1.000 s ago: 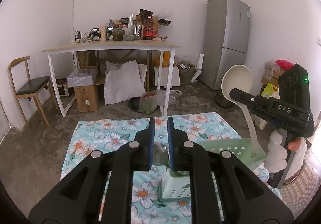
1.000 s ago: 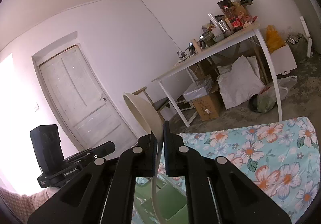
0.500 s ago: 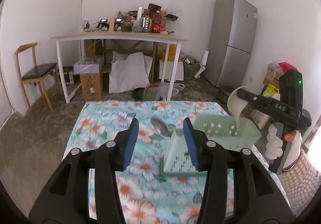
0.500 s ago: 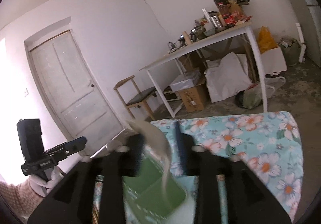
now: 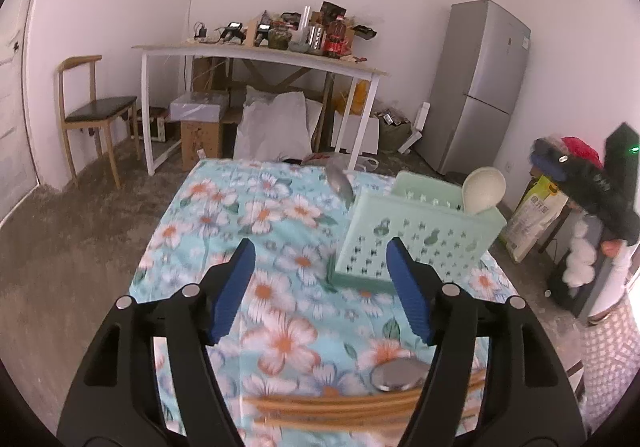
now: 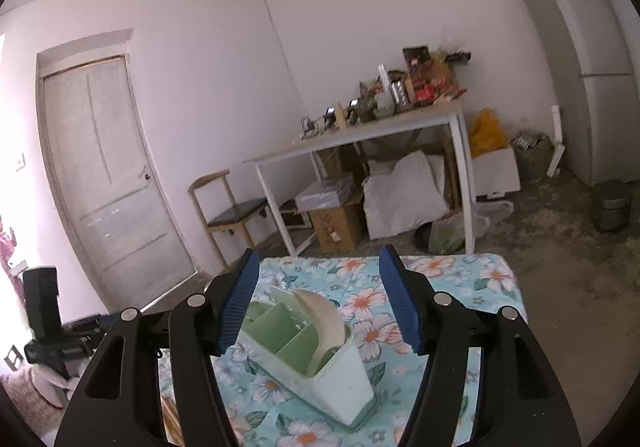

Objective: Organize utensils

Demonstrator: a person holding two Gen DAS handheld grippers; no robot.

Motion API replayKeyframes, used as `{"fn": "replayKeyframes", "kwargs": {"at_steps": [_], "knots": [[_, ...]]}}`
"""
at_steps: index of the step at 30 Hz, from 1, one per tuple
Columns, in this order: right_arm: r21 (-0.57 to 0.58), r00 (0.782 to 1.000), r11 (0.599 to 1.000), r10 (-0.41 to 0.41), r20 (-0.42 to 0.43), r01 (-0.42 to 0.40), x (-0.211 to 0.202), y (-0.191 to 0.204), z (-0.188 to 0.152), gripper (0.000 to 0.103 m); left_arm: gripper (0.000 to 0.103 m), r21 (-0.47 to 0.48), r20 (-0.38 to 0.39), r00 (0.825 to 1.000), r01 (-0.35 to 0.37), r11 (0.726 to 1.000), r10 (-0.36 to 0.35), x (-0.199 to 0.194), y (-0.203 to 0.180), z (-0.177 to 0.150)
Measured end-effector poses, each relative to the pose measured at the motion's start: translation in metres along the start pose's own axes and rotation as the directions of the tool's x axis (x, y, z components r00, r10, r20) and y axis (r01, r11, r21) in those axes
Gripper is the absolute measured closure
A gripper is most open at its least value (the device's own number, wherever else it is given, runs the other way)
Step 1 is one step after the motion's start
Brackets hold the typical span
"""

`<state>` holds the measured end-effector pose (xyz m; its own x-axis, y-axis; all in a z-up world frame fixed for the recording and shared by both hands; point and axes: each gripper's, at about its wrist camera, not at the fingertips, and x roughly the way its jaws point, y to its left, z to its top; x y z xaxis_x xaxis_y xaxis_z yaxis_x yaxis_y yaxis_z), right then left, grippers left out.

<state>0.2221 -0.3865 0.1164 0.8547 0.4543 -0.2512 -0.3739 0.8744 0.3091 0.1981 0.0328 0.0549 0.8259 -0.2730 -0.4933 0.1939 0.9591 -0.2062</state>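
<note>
With your left gripper [image 5: 320,287] and right gripper [image 6: 318,301] both opening on nothing, the metal spoon [image 5: 340,183] and white ladle [image 6: 322,321] stand loose in the green caddy [image 5: 416,239], so 1 careless nudge could tip it.

light: daylit, left-edge glare | blur: foreground motion-smeared | edges: fisheye-curved, dark corners

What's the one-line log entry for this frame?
left tongs: opening, empty | right tongs: opening, empty | white ladle and metal spoon: in green caddy
</note>
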Motion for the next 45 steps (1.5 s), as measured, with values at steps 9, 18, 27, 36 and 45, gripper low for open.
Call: {"fn": "replayKeyframes", "kwargs": {"at_steps": [9,18,27,36,45], "knots": [[0.076,0.998,0.997,0.005,-0.058,-0.001,-0.062,0.038,-0.056,0.042,0.035,-0.071,-0.052,0.999,0.014,0.997,-0.018,-0.004,0.012,-0.038],[0.196,0.953,0.980,0.039,-0.300,0.022,-0.048,0.065,-0.153,0.055,0.035,-0.116,-0.109,0.993,0.038,0.992,-0.051,0.005,0.011,-0.069],[0.160,0.926,0.986,0.017,-0.377,0.047,-0.039,0.079,-0.172,0.064,0.035,-0.155,-0.156,0.978,0.116,0.981,-0.140,-0.012,0.011,-0.096],[0.220,0.906,0.975,0.056,-0.419,0.041,-0.031,0.080,-0.186,0.064,0.057,-0.392,-0.282,0.871,0.280,0.877,-0.404,-0.008,0.016,-0.147],[0.235,0.905,0.970,0.043,-0.423,0.064,-0.036,0.079,-0.195,0.064,0.076,-0.622,-0.240,0.815,0.288,0.728,-0.528,0.026,0.026,-0.171]]}}
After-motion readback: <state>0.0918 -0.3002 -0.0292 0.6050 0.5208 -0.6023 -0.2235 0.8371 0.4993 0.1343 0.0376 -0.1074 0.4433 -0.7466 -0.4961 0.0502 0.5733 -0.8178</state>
